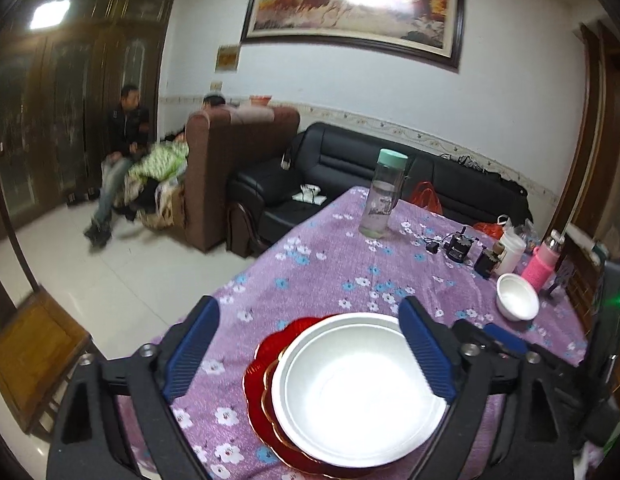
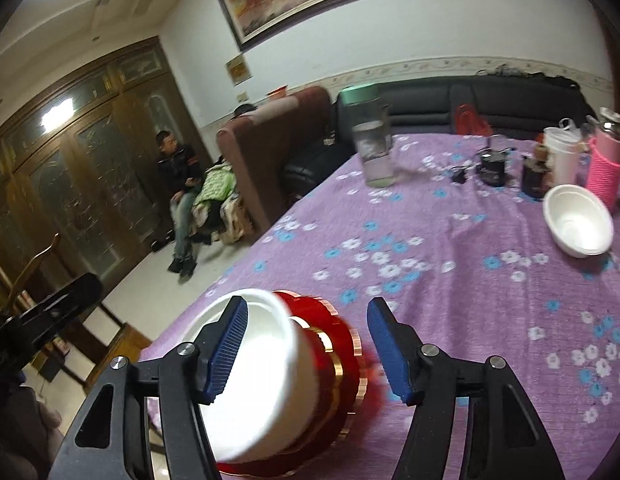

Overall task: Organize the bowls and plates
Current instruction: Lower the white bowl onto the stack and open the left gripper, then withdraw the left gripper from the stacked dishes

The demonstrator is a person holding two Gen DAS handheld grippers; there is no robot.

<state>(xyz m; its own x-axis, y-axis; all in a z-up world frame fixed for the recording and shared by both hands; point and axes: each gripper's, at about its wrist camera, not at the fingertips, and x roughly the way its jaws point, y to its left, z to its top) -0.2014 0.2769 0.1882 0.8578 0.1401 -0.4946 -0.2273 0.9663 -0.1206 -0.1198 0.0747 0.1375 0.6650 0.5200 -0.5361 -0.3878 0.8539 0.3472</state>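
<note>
fig.: white bowls [image 1: 349,392] nested on red plates [image 1: 262,364] at near table [image 1: 329,264] edge. small bowl [image 2: 577,226] lies far right, nearer right gripper [image 2: 306,350]; both grippers' fingers open, empty, incl. left gripper [image 1: 310,354].

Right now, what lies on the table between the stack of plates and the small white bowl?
Nothing: between the stack of plates and the small white bowl only bare flowered tablecloth shows, clearest in the right wrist view.
</note>
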